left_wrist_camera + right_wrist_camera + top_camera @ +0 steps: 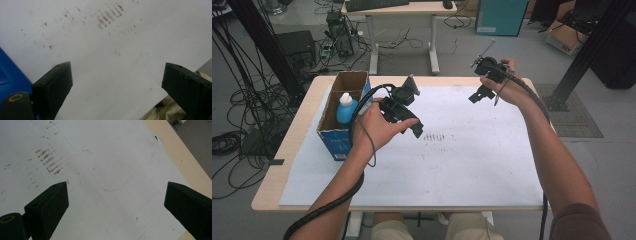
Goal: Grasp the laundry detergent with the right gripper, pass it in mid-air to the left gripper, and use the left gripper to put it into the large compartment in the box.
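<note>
Blue-bodied squeeze bottle with white cap (345, 108): stands upright inside open-topped blue cardboard box (335, 141), at left side of table, just beside person's left hand (374, 128). Box rests partly on white paper sheet (472, 165) covering light wooden tabletop (294, 135). Left gripper (412, 127), black, held above sheet nr box; jaws spread wide apart w/ nothing between, per left gripper view (117, 82), which looks down on bare sheet w/ blue box corner at lower left. Right gripper (479, 95) raised over far right part of table in right hand (504, 85); jaws likewise wide apart, empty, per right gripper view (116, 202). Brownish smudge marks (434, 136) lie mid-sheet, between the two grippers. Grippers well apart.
</note>
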A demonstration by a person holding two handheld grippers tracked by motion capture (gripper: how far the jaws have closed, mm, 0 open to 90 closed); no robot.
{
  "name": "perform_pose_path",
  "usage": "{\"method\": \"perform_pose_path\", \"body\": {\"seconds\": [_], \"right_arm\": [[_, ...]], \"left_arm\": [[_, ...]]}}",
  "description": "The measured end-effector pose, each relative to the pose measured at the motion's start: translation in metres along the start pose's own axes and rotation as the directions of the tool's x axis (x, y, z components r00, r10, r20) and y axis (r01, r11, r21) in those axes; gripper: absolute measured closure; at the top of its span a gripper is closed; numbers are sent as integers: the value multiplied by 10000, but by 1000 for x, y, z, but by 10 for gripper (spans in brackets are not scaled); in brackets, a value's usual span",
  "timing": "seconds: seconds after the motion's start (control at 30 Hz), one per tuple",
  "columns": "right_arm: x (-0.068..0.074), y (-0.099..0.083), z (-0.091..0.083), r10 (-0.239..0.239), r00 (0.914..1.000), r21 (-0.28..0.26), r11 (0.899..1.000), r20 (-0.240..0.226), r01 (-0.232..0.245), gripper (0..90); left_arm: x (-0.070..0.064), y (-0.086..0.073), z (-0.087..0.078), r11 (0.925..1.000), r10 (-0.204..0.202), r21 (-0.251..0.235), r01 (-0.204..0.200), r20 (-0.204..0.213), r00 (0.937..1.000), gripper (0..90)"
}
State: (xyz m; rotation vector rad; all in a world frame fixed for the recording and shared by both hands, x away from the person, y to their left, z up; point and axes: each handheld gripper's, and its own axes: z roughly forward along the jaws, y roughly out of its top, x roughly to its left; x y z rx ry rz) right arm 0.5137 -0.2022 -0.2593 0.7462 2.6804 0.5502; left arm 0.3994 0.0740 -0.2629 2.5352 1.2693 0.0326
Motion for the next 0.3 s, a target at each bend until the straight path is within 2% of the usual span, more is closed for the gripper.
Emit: {"method": "perform_pose_path", "body": {"seconds": [0.07, 0.1, 0.3], "right_arm": [[1, 0, 0, 7, 10000, 29, 10000, -10, -7, 56], [3, -1, -1, 332, 9994, 155, 9993, 3, -332, 56], [1, -4, -2, 334, 9994, -42, 9994, -29, -334, 56]], "left_arm": [[-1, 0, 0, 10000, 29, -9, -29, -4, 10000, 100], [-2, 1, -1, 10000, 41, -28, -41, 10, 10000, 101], [-5, 2, 0, 10000, 93, -35, -92, 86, 9999, 99]]}}
